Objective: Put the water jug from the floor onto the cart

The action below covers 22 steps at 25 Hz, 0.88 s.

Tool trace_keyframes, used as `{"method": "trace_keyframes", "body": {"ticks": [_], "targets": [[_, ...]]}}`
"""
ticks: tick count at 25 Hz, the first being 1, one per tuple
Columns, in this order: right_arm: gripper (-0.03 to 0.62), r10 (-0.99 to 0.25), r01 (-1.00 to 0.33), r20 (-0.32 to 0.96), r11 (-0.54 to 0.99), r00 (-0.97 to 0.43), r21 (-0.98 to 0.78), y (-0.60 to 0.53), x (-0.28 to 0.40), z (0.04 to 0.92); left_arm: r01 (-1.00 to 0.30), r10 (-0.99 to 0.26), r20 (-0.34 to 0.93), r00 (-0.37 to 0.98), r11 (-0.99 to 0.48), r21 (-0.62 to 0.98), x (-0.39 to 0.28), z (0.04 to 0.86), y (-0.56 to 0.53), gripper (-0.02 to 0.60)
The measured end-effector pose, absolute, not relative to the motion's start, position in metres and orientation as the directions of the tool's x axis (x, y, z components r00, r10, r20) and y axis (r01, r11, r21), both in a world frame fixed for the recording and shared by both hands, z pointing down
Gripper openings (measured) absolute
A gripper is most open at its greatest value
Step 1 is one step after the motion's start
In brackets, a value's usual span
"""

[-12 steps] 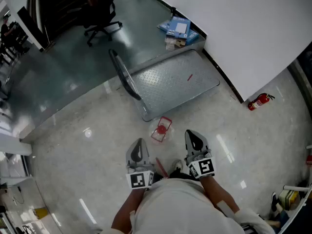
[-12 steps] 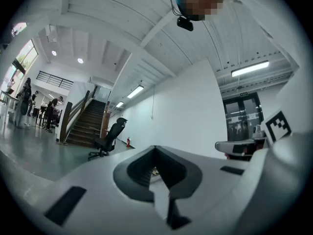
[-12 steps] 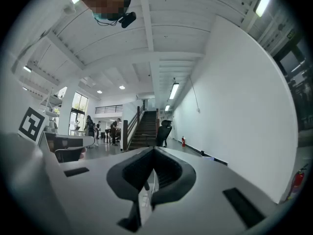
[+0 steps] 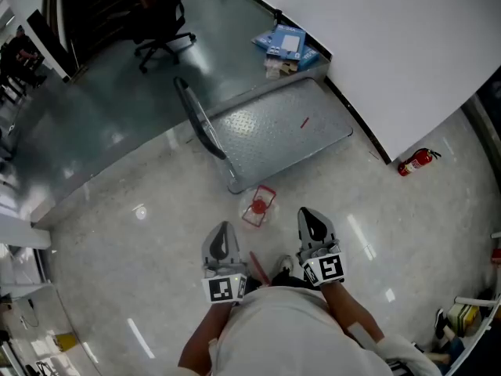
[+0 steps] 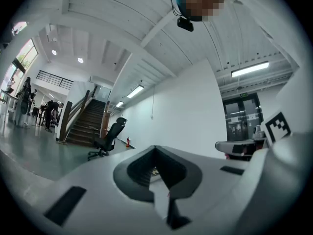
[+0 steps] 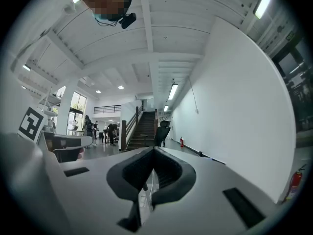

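Note:
The water jug [image 4: 258,207], clear with a red cap and red handle, stands on the pale floor just in front of the cart's near corner. The cart [image 4: 274,135] is a low grey metal platform with a black push handle [image 4: 200,124] at its left end. My left gripper [image 4: 222,229] and right gripper [image 4: 308,214] are held side by side, level, short of the jug and apart from it. In the left gripper view the left gripper [image 5: 156,149] has its jaws together with nothing between them. The right gripper [image 6: 154,150] looks the same, shut and empty.
A white wall [image 4: 391,45] runs along the right behind the cart. Blue boxes [image 4: 286,47] lie at its base, and a red fire extinguisher [image 4: 415,163] lies on the floor at the right. A black office chair [image 4: 160,22] stands far left. Stairs [image 5: 83,126] rise in the distance.

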State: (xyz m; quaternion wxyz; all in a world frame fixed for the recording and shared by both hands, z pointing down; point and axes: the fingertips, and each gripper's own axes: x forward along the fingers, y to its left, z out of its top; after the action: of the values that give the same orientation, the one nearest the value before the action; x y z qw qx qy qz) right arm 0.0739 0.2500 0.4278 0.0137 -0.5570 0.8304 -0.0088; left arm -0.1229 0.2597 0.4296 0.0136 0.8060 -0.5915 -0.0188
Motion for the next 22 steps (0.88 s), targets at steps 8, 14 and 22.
{"method": "trace_keyframes", "body": {"ticks": [8,14,22], "targets": [[0.012,-0.922,-0.921,0.017,0.386,-0.387,-0.044,0.246,0.078,0.443,-0.955,-0.955,-0.012,0.295,-0.296,0.039,-0.119,0.431,0.257,0.003],[0.014,-0.897,-0.903,0.102,0.430,-0.429,-0.020,0.222,0.077,0.478,-0.958,-0.959,-0.018,0.284,-0.285,0.037,-0.106,0.429,0.251,0.003],[0.012,-0.845,-0.869,0.226,0.495,-0.486,-0.016,0.188,0.071,0.542,-0.970,-0.971,0.001,0.241,-0.241,0.024,-0.091,0.433,0.247,0.003]]}}
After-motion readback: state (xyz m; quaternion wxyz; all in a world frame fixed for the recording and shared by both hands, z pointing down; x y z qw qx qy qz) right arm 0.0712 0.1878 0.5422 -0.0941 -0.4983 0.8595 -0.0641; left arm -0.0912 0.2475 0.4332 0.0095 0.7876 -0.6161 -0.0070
